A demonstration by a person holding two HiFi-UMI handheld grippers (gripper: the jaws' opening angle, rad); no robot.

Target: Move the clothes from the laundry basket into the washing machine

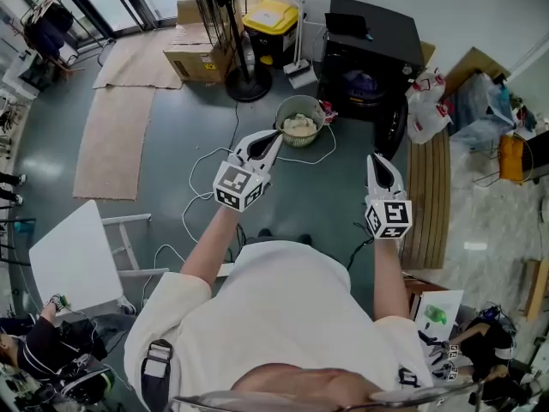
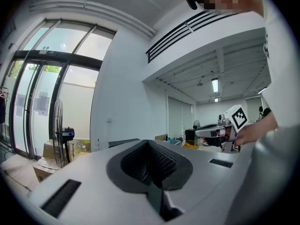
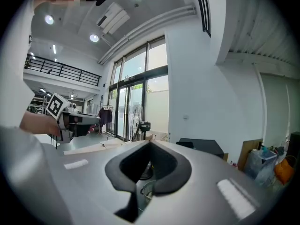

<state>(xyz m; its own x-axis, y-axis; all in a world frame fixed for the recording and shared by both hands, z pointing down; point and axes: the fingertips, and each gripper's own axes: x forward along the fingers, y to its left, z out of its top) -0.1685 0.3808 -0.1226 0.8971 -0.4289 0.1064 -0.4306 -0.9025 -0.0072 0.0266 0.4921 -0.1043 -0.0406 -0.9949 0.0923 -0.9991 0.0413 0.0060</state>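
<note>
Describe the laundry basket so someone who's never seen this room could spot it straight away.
Find the black washing machine against the white wall at the top of the head view. On the grey-green floor to its left stands the laundry basket, a round pale-green tub. Unlike the yellow-lidded bin behind it, it is open and holds cream clothes.

My left tongs (image 1: 276, 137): white shell, black jaws, black-and-white squared cube.
My right tongs (image 1: 376, 158): white and black, same squared cube.
Laundry basket (image 1: 296, 99): pale grey-green.
Clothes (image 1: 300, 125): cream.
Washing machine (image 1: 377, 28): black.
Floor (image 1: 171, 144): dull blue-grey.
My shirt (image 1: 283, 316): white.
Bin lid (image 1: 270, 15): yellow.
</note>
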